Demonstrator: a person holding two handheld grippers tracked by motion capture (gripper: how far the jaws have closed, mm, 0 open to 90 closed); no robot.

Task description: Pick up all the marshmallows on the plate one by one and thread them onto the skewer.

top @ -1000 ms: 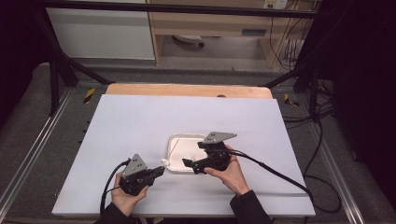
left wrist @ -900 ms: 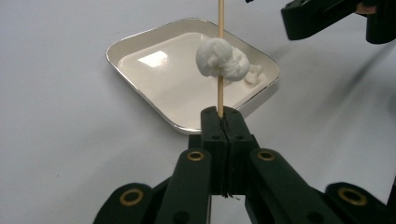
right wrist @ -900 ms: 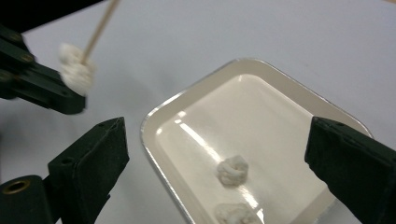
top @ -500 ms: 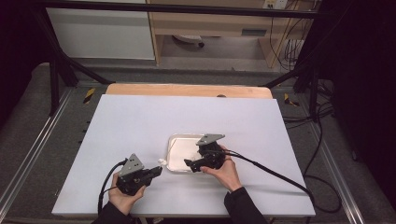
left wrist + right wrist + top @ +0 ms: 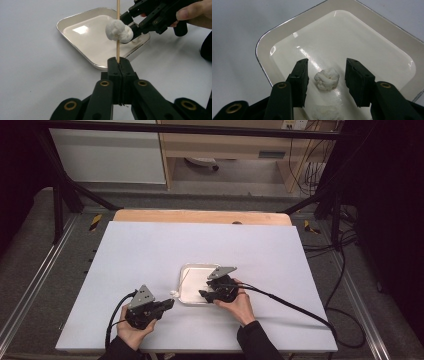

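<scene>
Tabletop (image 5: 150, 250) fills most of the high view, pale and flat, with a white tray (image 5: 192, 272) resting a little toward 5 o'clock of its middle. At 7 o'clock of the tray the left gripper (image 5: 167, 304) lies low in a hand, and at 4 o'clock the right gripper (image 5: 204, 294) reaches over the tray's near edge.

From above the small things are mere specks. The left gripper view brings them close: its jaws are pressed together on a thin wooden skewer (image 5: 118, 30) that stands upright, with a marshmallow (image 5: 119, 31) threaded on it, above the tray (image 5: 75, 21). At 2 o'clock there the right gripper (image 5: 132, 28) dips into the tray.

The right gripper view shows what the others hide: a second marshmallow (image 5: 327, 79) lying on the tray floor (image 5: 352, 37) between the right jaws, which have just been closing and stand half apart, pads clear of it on both sides. Another white lump (image 5: 325, 112) lies at 6 o'clock of it.
</scene>
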